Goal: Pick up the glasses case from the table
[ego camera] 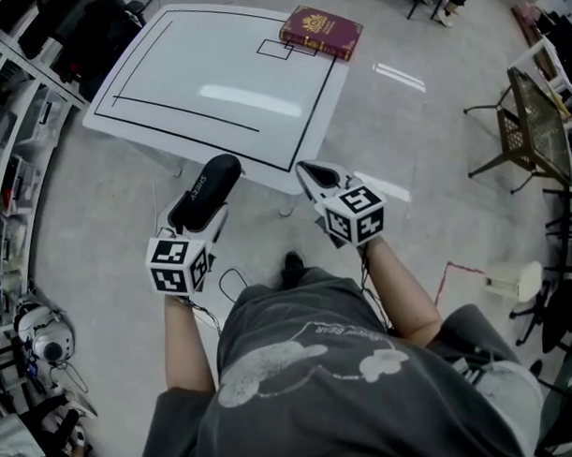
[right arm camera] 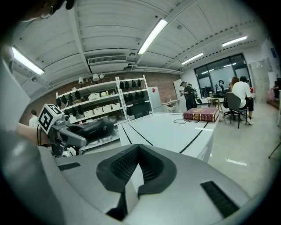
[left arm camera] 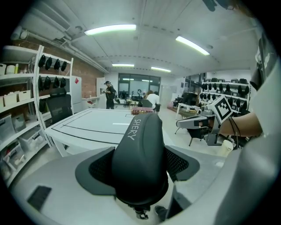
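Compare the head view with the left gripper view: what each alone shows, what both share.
Only the head view: the person's grey printed T-shirt and the marker cube on the left gripper. Only the left gripper view: ceiling strip lights and a distant standing person. Both: the black oval glasses case clamped in that gripper, the white black-lined table, the dark red book and the right gripper.

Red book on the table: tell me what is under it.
The red book lies on the far corner of the white table, at the edge of a small black-outlined rectangle. Anything beneath the book is hidden.
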Tool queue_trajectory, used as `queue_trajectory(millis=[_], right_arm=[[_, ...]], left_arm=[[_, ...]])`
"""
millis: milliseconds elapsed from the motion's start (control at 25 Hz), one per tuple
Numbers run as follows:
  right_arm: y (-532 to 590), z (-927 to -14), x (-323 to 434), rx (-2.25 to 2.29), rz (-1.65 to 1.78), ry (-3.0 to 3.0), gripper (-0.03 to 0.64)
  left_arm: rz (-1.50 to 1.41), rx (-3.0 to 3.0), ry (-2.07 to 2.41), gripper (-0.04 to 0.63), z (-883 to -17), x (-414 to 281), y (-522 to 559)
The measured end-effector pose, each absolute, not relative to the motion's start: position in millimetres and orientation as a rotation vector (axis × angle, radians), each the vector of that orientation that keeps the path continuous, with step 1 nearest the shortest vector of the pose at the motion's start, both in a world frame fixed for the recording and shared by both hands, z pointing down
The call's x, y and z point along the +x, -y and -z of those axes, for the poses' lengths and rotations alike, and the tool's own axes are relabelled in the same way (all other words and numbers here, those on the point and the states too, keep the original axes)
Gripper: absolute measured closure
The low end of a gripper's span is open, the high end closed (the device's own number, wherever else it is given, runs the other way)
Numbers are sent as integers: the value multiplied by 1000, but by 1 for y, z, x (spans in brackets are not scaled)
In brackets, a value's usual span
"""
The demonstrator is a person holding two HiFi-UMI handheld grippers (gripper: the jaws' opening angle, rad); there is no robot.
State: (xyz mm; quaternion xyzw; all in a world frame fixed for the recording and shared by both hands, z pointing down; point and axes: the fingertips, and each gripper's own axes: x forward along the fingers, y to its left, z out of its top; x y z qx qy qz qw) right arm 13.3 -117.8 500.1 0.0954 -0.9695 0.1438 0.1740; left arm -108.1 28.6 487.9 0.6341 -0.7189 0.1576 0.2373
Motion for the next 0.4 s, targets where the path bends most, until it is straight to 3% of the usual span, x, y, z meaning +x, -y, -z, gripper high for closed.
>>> queue_trajectory(millis=[400], right_arm=[[64,-491,27,335,-398,2732,618]], left_arm=[[-385,1767,1931,256,-492,-94,-80]])
